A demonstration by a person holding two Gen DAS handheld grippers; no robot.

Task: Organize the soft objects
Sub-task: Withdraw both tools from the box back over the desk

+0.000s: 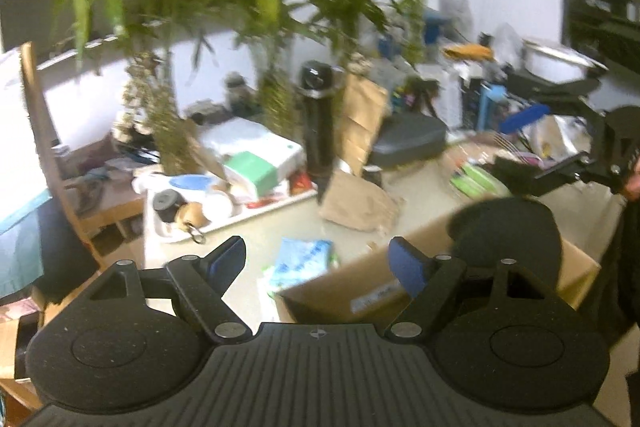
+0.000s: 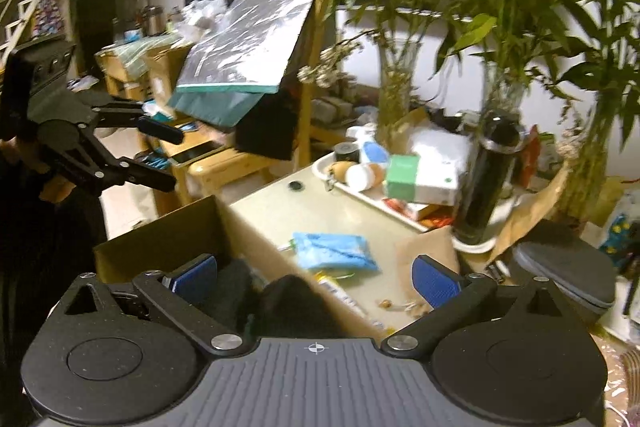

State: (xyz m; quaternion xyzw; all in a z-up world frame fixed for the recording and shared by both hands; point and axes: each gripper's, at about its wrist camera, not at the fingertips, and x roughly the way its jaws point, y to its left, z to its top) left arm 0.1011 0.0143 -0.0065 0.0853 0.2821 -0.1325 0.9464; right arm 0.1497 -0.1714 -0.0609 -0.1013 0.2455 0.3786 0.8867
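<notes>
Right gripper [image 2: 316, 277], jaws spread and empty, hovered directly above the black soft fabric bundle [image 2: 294, 307] in the brown cardboard box [image 2: 160, 235], nearer than the left.

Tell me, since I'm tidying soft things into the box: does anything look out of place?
Yes. The black soft item is draped over the cardboard box edge instead of inside, and a blue packet lies loose on the table.
</notes>
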